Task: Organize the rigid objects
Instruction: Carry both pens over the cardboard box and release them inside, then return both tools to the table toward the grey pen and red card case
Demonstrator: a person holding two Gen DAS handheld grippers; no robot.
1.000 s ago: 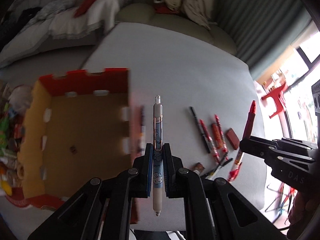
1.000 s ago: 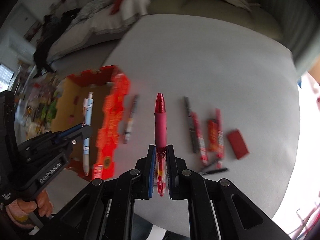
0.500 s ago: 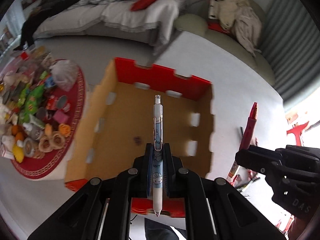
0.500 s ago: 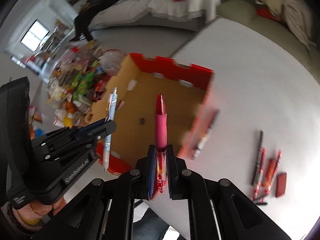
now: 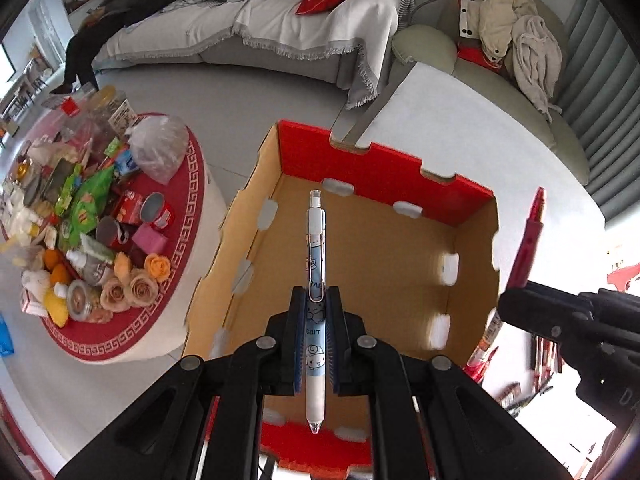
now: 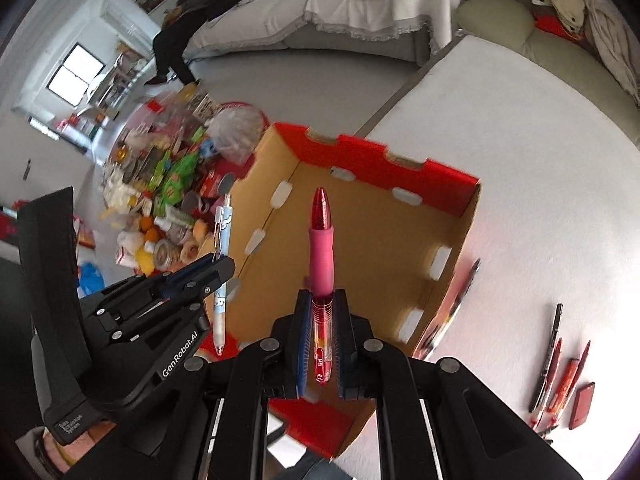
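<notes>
My left gripper [image 5: 316, 312] is shut on a light blue cartoon pen [image 5: 316, 248] and holds it above the open cardboard box [image 5: 360, 168] with the red rim. My right gripper [image 6: 322, 312] is shut on a red pen with a pink grip [image 6: 321, 248], also above the box [image 6: 376, 160]. The red pen shows at the right of the left wrist view [image 5: 528, 240]. The blue pen shows at the left of the right wrist view [image 6: 222, 264]. The box floor looks bare.
The box stands at the left edge of a white table [image 6: 540, 168]. Several red and black pens [image 6: 556, 364] and a red eraser [image 6: 582, 404] lie on it to the right. A round red tray of snacks [image 5: 92, 232] is left of the box. A sofa [image 5: 280, 20] stands behind.
Both grippers have moved left from over the table and the row of pens to above the box, each still holding its pen.
</notes>
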